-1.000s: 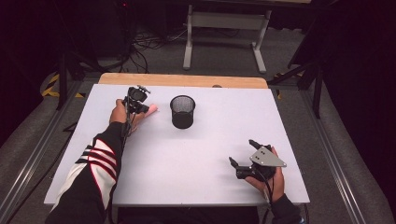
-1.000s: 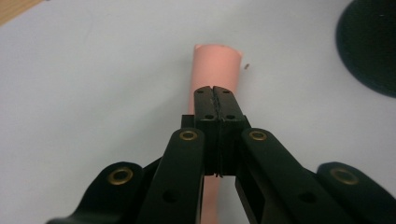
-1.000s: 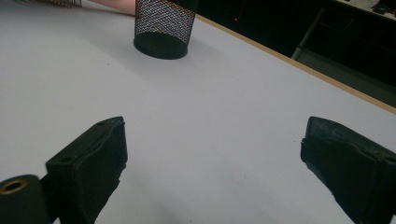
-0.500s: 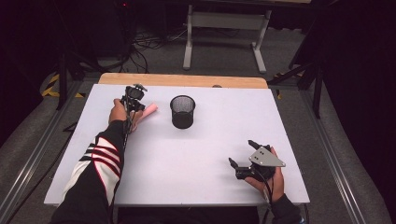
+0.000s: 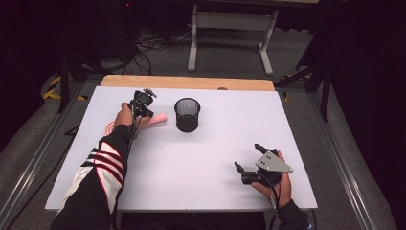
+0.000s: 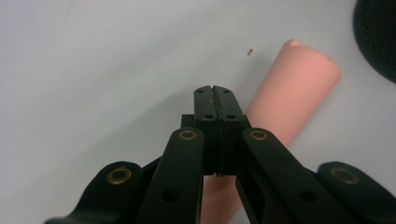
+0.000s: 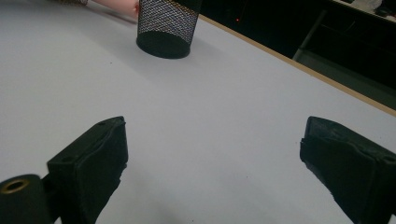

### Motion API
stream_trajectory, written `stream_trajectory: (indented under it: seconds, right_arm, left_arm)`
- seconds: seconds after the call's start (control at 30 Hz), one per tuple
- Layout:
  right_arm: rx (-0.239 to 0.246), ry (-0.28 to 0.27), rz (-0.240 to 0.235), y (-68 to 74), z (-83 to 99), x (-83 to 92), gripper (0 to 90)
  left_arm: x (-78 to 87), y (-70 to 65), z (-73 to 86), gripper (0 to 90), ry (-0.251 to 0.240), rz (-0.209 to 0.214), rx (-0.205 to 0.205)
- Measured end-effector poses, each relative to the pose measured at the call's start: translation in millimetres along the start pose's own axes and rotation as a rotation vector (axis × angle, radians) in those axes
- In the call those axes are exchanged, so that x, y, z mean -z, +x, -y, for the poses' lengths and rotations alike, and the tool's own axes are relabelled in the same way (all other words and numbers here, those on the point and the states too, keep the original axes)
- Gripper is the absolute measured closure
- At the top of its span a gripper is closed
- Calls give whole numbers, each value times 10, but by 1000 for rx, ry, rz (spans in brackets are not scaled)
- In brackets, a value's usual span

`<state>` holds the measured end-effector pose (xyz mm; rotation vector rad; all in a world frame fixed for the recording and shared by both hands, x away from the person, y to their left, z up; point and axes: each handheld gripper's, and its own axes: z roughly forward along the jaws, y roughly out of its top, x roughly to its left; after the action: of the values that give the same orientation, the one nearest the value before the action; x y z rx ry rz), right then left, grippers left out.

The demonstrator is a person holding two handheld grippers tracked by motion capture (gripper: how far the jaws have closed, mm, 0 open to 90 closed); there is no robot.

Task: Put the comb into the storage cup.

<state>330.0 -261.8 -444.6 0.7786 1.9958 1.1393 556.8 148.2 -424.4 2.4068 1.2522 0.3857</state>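
Note:
A pink cylinder lies on the white table, just left of a black mesh cup. My left gripper hovers over the cylinder's near end. In the left gripper view its jaws are pressed together with nothing between them, and the pink cylinder runs beneath and to their right. My right gripper rests near the table's front right, open and holding nothing. In the right gripper view it faces the mesh cup across bare table.
A faint red ring mark sits on the table left of my left hand. A wooden strip edges the far side of the table. A metal stand and cables lie on the floor beyond it.
My left gripper has shifted slightly above the pink cylinder. The right hand has stayed put.

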Motion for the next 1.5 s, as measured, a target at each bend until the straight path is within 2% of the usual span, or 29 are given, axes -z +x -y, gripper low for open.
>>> stream_trajectory:
  seconds: [0.43, 0.63, 0.8, 1.17, 1.37, 1.5]
  right_arm:
    - [0, 1, -2, 10, -3, -5, 81]
    - [3, 2, -2, 15, -5, -6, 82]
    - [-1, 2, -3, 13, -3, -5, 82]
    - [6, 4, -5, 21, -4, -5, 82]
    - [8, 6, -6, 25, -4, -10, 82]
    - [9, 10, -9, 29, -4, -17, 82]
  left_arm:
    - [88, -257, 173, 895, -7, 66, -112]
    - [152, -299, 273, 895, -30, 103, -138]
    - [199, -323, 364, 894, -27, 112, -166]
    - [355, -254, 628, 891, -32, 135, -192]
    - [462, -186, 860, 886, -45, 151, -184]
    - [497, -112, 992, 881, -44, 140, -175]
